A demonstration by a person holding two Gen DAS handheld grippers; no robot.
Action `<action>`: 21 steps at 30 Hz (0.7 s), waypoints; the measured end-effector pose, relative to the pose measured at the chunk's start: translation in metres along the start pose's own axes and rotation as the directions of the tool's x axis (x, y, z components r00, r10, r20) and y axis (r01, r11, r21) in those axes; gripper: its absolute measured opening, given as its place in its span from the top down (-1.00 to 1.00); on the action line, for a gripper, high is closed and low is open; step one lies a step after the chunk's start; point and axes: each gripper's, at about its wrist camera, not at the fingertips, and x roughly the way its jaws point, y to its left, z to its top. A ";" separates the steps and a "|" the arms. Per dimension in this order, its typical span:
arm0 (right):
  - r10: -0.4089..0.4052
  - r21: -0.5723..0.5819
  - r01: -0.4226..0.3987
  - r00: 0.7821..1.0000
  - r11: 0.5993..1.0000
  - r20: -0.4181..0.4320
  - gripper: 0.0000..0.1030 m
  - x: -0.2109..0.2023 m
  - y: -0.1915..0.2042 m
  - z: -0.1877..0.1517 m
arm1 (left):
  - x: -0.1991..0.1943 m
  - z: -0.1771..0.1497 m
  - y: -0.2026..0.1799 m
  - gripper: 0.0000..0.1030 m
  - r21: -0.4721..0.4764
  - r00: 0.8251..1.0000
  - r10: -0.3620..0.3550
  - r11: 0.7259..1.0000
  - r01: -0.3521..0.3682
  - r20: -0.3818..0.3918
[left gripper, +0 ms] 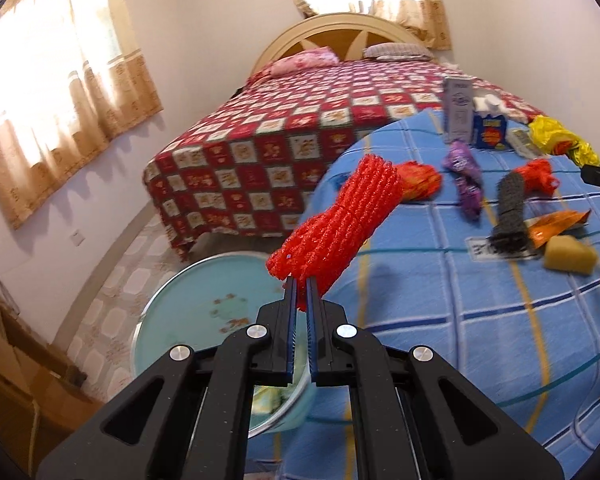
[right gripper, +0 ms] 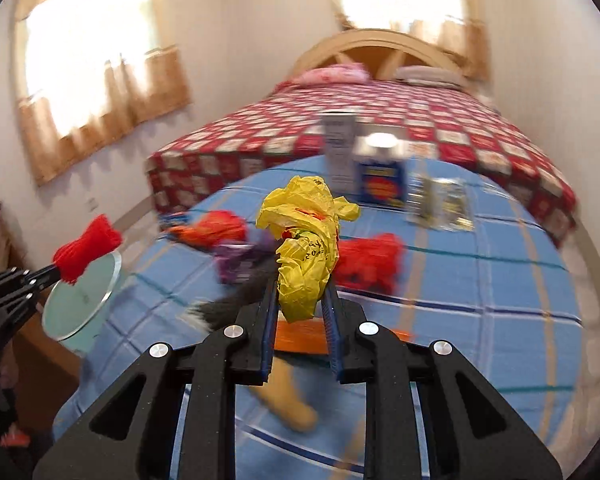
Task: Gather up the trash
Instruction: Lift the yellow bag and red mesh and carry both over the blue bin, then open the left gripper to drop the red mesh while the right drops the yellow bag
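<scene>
My left gripper (left gripper: 302, 282) is shut on a red mesh net (left gripper: 340, 220) and holds it in the air over the left edge of the blue checked table (left gripper: 440, 320). It also shows in the right wrist view (right gripper: 86, 254). My right gripper (right gripper: 302, 288) is shut on a crumpled yellow plastic bag (right gripper: 306, 240) above the table; the bag also shows in the left wrist view (left gripper: 560, 140). A light blue round bin (left gripper: 204, 312) stands on the floor left of the table, below the red net.
On the table lie an orange net (left gripper: 418, 180), a purple wrapper (left gripper: 466, 180), a dark grey mesh roll (left gripper: 510, 212), another red net (left gripper: 538, 174), an orange packet (left gripper: 560, 222), a yellow sponge (left gripper: 568, 256) and cartons (left gripper: 488, 132). A bed (left gripper: 300, 120) stands behind.
</scene>
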 end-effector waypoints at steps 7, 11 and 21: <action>0.139 -0.099 -0.142 0.989 0.985 -0.041 0.57 0.044 0.065 0.014 | 0.004 -0.019 0.037 0.91 -0.036 0.996 0.080 0.996 -0.082 -0.050; 0.185 -0.140 -0.194 0.980 0.971 -0.071 0.57 0.064 0.094 0.017 | 0.009 -0.030 0.056 0.91 -0.056 0.989 0.120 0.991 -0.125 -0.087; 0.273 -0.232 -0.301 0.951 0.925 -0.145 0.57 0.101 0.157 0.018 | 0.012 -0.049 0.088 0.91 -0.089 0.972 0.186 0.976 -0.200 -0.143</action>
